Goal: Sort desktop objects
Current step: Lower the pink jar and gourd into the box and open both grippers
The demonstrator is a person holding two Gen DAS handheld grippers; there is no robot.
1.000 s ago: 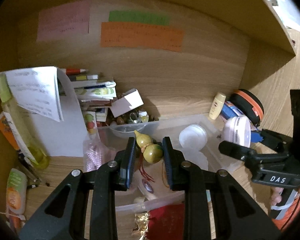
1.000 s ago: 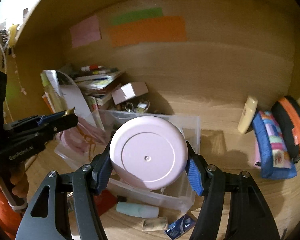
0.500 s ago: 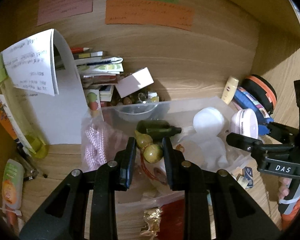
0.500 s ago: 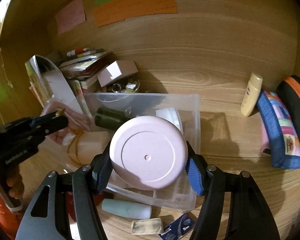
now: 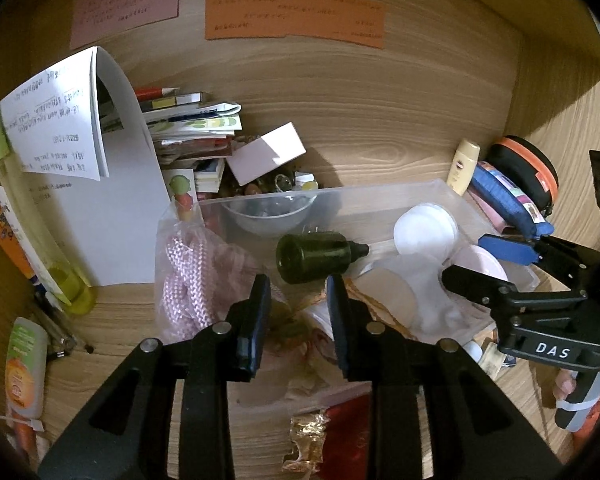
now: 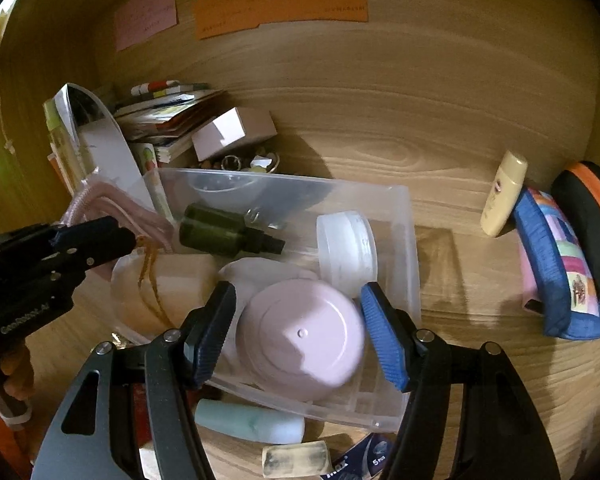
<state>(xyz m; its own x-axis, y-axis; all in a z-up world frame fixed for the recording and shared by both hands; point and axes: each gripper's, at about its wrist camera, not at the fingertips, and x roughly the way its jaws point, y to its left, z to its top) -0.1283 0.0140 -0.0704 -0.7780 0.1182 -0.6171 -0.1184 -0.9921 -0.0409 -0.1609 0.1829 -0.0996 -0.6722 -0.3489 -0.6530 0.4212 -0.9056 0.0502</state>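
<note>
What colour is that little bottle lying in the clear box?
Dark green bottle, black cap; clearest in the right wrist view.

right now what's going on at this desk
A person is sorting clutter into a clear bin with two handheld grippers. The right gripper has its jaws spread around a pink jar lying in the bin, apparently just let go. The left gripper is open and empty over the bin's left end, near a dark green bottle.
</note>
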